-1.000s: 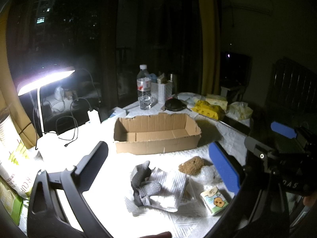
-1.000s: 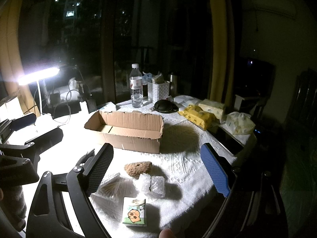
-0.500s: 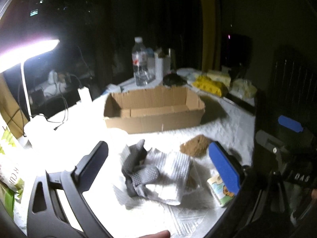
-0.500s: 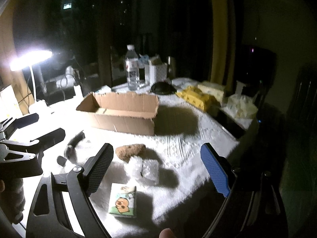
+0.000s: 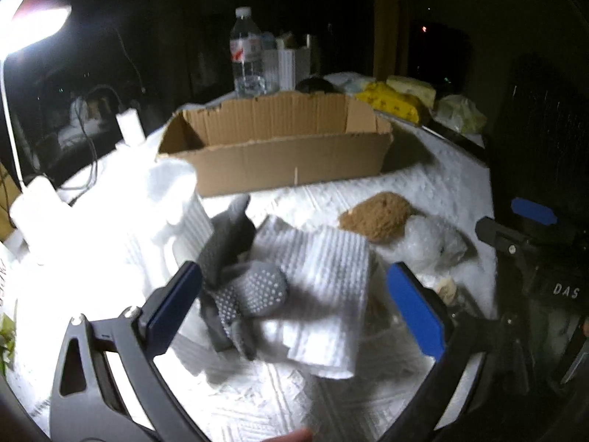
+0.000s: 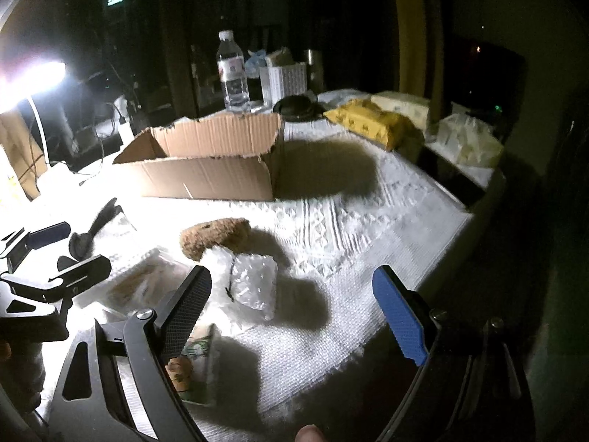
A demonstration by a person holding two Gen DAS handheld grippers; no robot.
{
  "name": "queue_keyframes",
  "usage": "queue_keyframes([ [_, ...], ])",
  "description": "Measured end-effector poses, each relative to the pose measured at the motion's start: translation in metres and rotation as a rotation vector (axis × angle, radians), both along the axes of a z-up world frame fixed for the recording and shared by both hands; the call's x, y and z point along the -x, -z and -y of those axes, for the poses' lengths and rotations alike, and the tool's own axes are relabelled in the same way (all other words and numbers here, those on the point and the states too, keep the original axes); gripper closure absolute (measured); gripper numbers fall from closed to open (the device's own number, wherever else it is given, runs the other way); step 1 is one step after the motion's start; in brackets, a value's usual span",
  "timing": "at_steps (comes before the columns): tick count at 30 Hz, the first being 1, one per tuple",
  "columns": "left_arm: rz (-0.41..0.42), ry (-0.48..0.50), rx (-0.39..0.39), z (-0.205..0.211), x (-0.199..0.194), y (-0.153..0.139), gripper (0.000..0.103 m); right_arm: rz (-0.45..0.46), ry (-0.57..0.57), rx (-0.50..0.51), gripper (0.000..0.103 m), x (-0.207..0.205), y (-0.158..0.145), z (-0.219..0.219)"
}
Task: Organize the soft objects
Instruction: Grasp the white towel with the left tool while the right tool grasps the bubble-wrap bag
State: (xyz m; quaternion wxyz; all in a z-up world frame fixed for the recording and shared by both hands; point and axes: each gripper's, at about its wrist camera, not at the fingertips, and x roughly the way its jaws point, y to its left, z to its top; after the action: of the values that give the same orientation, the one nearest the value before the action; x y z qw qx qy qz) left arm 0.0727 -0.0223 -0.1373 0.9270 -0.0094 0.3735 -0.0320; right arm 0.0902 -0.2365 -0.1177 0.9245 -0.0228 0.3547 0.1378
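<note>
My left gripper is open, its fingers on either side of grey dotted socks lying on a white ribbed cloth. A brown sponge and a bubble-wrap wad lie to the right. My right gripper is open just above the bubble wrap; the sponge is beyond it and a tissue pack sits under the left finger. An open cardboard box stands behind, also in the right wrist view.
A bright desk lamp glares at the left with cables below. A water bottle, a white holder, yellow wipe packs and tissue bags stand at the back. The table edge drops off at right.
Both grippers have moved forward and down toward the table. The left one now straddles the socks and cloth; the right one has closed in on the bubble wrap and tissue pack.
</note>
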Motion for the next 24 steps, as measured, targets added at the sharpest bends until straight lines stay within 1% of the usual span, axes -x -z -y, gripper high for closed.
queue_keyframes([
  [1, -0.002, -0.002, 0.007, -0.001, -0.001, 0.001, 0.005, -0.002, -0.005, -0.005, 0.011, -0.001, 0.002, 0.001],
  [2, -0.002, -0.004, 0.009, -0.002, -0.001, 0.001, 0.011, -0.002, -0.014, -0.011, 0.011, -0.002, 0.005, 0.000],
  [5, -0.010, 0.008, 0.007, -0.003, -0.002, 0.002, 0.015, -0.013, -0.050, -0.031, 0.011, -0.005, 0.012, -0.002],
  [6, -0.014, 0.014, 0.006, -0.002, -0.002, 0.003, 0.023, -0.020, -0.065, -0.032, 0.011, -0.007, 0.015, -0.004],
  [7, -0.019, 0.022, 0.003, -0.001, -0.001, 0.004, 0.029, -0.025, -0.073, -0.032, 0.011, -0.008, 0.017, -0.005],
  [8, -0.021, 0.031, -0.004, 0.002, -0.001, 0.004, 0.038, -0.032, -0.078, -0.031, 0.011, -0.010, 0.020, -0.007],
  [10, -0.016, 0.045, -0.028, 0.007, 0.001, 0.006, 0.042, -0.042, -0.086, -0.039, 0.012, -0.011, 0.024, -0.009],
  [13, -0.011, 0.059, -0.049, 0.011, 0.001, 0.006, 0.052, -0.042, -0.096, -0.048, 0.014, -0.013, 0.026, -0.013],
  [14, -0.006, 0.062, -0.054, 0.011, 0.001, 0.005, 0.058, -0.042, -0.099, -0.047, 0.016, -0.014, 0.027, -0.014],
  [15, -0.004, 0.067, -0.059, 0.012, 0.002, 0.004, 0.061, -0.043, -0.101, -0.044, 0.017, -0.016, 0.028, -0.015],
  [16, -0.002, 0.073, -0.063, 0.013, 0.002, 0.004, 0.062, -0.044, -0.104, -0.045, 0.018, -0.016, 0.028, -0.016],
  [18, 0.004, 0.077, -0.067, 0.014, 0.004, 0.003, 0.068, -0.051, -0.112, -0.044, 0.023, -0.018, 0.030, -0.019],
  [20, 0.003, 0.081, -0.063, 0.014, 0.004, 0.001, 0.070, -0.059, -0.122, -0.049, 0.026, -0.019, 0.032, -0.021],
  [21, 0.006, 0.082, -0.058, 0.014, 0.004, 0.000, 0.075, -0.063, -0.127, -0.050, 0.028, -0.020, 0.034, -0.023],
  [22, 0.009, 0.083, -0.052, 0.013, 0.005, -0.001, 0.076, -0.064, -0.131, -0.054, 0.029, -0.020, 0.034, -0.024],
  [24, 0.011, 0.095, -0.053, 0.015, 0.005, -0.002, 0.081, -0.065, -0.143, -0.066, 0.040, -0.021, 0.036, -0.026],
])
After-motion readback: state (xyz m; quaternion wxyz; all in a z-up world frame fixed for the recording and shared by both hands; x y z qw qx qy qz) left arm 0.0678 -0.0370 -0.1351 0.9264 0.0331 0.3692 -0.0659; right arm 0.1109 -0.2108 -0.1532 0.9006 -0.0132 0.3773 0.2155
